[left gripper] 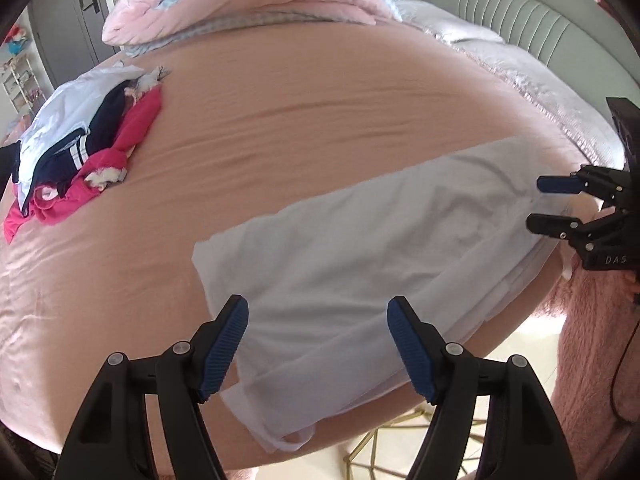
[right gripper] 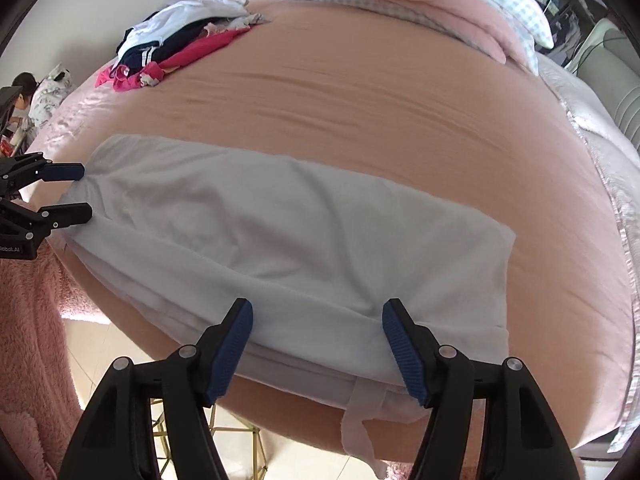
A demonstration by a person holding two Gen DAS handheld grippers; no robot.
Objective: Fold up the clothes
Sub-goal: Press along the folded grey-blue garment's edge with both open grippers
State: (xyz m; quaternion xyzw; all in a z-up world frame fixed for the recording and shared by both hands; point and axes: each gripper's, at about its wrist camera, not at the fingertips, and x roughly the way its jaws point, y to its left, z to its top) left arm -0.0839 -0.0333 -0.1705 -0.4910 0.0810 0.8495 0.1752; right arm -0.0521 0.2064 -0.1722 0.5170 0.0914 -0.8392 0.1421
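A white garment [left gripper: 360,248] lies folded into a long strip near the front edge of the pink bed [left gripper: 300,112]; it also shows in the right wrist view [right gripper: 280,232]. My left gripper [left gripper: 318,346] is open, its fingers straddling one end of the garment just above it. My right gripper [right gripper: 318,348] is open over the other end, where a white strap [right gripper: 356,412] hangs off the bed edge. Each gripper shows in the other's view, the right one [left gripper: 538,204] and the left one [right gripper: 86,192], both with jaws apart at the garment's ends.
A pile of white, navy and pink clothes [left gripper: 80,152] lies at the far side of the bed [right gripper: 180,52]. A folded pink quilt [left gripper: 248,8] and pillows sit at the head. A gold wire stand [left gripper: 384,452] and a fluffy pink rug [right gripper: 28,340] are on the floor.
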